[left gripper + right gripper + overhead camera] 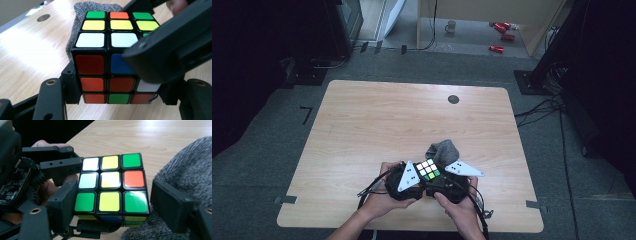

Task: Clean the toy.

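Observation:
A scrambled Rubik's cube (pixel 428 169) is held just above the wooden table (pixel 377 125), near its front edge. My left gripper (pixel 120 93) is shut on the cube's (pixel 105 40) bottom layer, one jaw on each side. My right gripper (pixel 107 205) straddles the cube (pixel 111 181) from the other side. Its left jaw lies against the cube and its right pad (pixel 170 205) stands a sliver off it, so it is open. One black jaw of the right gripper (pixel 170 50) crosses the cube's front face. A grey knitted cloth (pixel 443 149) lies right behind the cube.
A dark round hole (pixel 453 99) sits near the table's far edge. Bare wood stretches to the left and beyond the cloth. On the floor past the table lie red cans (pixel 502 30) and a mug (pixel 451 26). Cables trail from both grippers toward the front edge.

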Demonstrator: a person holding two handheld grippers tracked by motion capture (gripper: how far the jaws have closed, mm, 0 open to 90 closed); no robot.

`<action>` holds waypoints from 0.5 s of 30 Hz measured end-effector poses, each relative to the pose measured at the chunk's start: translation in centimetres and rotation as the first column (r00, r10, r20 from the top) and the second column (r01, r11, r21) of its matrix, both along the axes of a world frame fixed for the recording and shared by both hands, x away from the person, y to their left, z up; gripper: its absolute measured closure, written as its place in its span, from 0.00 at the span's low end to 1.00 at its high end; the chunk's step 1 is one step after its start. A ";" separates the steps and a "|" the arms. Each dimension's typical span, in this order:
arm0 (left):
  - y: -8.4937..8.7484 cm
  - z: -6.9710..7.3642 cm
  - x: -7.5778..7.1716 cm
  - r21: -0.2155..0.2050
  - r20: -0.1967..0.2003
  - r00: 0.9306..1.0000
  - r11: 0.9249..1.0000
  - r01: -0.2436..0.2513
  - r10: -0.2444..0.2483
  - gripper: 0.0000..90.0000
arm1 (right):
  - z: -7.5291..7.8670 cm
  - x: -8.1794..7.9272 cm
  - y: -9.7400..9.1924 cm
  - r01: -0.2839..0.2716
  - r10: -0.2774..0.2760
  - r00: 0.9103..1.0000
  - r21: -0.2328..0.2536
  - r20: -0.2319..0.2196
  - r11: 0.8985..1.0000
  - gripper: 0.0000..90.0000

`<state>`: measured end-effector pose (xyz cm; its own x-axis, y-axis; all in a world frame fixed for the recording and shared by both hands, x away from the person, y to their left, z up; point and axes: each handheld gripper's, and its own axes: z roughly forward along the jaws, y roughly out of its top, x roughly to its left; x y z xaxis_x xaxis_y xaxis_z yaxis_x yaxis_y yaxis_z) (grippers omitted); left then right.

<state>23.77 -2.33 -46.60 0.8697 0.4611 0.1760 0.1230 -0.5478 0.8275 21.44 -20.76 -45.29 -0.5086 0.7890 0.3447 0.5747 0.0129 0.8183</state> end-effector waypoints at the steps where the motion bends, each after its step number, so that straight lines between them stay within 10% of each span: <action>1: 0.0 0.0 0.0 0.003 0.006 1.000 1.000 0.000 0.000 0.39 | 0.0 0.0 0.0 -0.004 0.004 1.000 0.007 -0.009 1.000 0.29; 15: -0.6 -0.3 -0.5 0.052 0.072 0.997 0.998 -0.025 0.021 0.39 | -0.4 0.1 0.0 -0.013 0.013 1.000 -0.008 -0.020 1.000 0.36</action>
<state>23.23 -2.92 -46.93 0.8432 0.4693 0.2622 0.0774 -0.5887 0.8046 21.51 -20.80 -45.67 -0.5120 0.7851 0.3486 0.5910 0.0274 0.8062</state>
